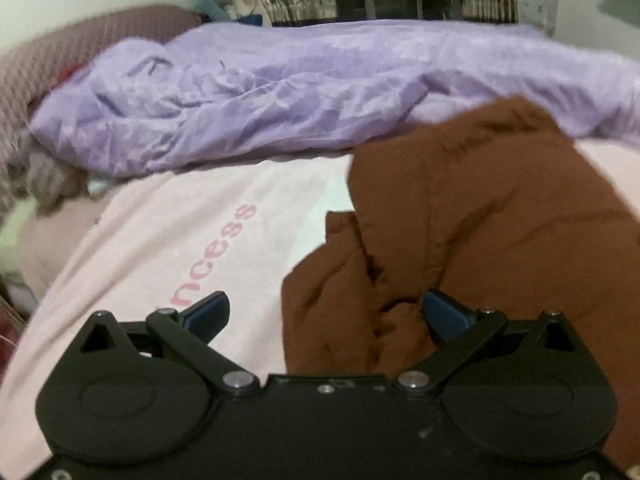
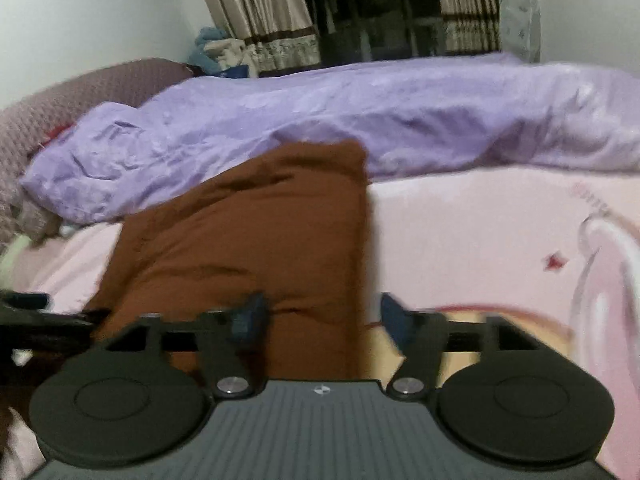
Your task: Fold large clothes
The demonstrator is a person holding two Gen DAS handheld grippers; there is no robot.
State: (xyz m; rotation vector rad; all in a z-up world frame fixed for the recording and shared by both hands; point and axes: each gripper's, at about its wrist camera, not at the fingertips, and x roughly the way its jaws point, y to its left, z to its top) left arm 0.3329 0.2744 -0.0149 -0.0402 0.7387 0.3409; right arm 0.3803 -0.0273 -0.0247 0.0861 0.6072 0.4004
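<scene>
The brown garment [image 1: 460,220] lies bunched on the pink bedsheet [image 1: 168,240], straight ahead of both my grippers. From my left gripper [image 1: 326,314] its crumpled near edge sits between the two blue pads and runs off to the right and away from me; the jaws stand wide apart, nothing pinched. From my right gripper [image 2: 322,318] the brown garment [image 2: 248,232] stretches forward and to the left, its straight right edge falling between my spread fingers, the left pad [image 2: 250,320] over the cloth and the right pad over the sheet. Those jaws are apart as well; I cannot tell if either pad touches fabric. Beyond the garment a rumpled purple quilt [image 2: 360,120] crosses the bed, with striped curtains [image 2: 256,8] farther back.
</scene>
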